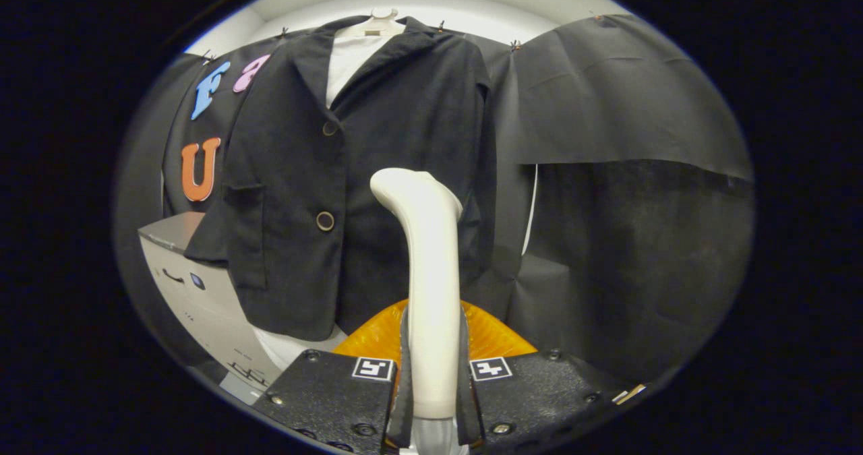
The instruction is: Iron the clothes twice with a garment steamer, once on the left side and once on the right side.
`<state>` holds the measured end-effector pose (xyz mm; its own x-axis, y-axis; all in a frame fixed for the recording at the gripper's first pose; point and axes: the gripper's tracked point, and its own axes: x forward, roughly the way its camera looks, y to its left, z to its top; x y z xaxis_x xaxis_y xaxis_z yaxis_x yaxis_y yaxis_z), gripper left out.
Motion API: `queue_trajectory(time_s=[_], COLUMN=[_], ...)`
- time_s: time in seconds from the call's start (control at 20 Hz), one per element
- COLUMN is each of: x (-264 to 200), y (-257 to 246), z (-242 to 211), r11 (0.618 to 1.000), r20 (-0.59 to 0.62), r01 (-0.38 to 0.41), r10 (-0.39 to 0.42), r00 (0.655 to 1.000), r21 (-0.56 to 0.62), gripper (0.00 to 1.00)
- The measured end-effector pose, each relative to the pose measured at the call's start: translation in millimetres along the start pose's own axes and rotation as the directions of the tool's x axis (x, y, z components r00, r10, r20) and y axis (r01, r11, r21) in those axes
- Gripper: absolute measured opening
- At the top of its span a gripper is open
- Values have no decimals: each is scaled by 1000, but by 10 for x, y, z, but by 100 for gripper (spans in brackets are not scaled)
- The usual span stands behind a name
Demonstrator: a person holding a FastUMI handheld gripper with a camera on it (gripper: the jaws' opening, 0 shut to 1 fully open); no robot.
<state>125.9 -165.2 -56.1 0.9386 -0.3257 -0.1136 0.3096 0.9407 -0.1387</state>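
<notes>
The white garment steamer (431, 286) stands upright between the fingers of the claw (432, 387), both pressing its handle — its curved head rises just ahead. Beyond it hangs a black jacket (350, 172) over a white shirt (347, 61). An orange base (492, 337) sits just behind the fingers — a white cabinet (195, 293) stands left.

The white plastic garment steamer handle (431, 286) stands upright between the gripper (431, 381) fingers, both pressing its sides; its lower end is cut off below them. Its curved head faces away, so the steam face cannot be seen. It hides part of the black 2-button jacket (337, 192) and most of an orange ribbed object (492, 337). The jacket covers most of the white garment (347, 57). The markings on the grey-white box (195, 286) are too small to tell.
</notes>
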Motion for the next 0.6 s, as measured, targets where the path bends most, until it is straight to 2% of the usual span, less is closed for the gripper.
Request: queue_trajectory(time_s=[0.1,0.25,0.6], x=[-73,-117,-140], y=[71,146,160], z=[-100,-421,-866], r11=[1000,1000,1000], r20=[-3,-78,-167], r01=[-15,-30,7], r10=[15,29,-10], r00=[1000,996,986], r21=[-11,-3,-18], gripper=[28,28,28])
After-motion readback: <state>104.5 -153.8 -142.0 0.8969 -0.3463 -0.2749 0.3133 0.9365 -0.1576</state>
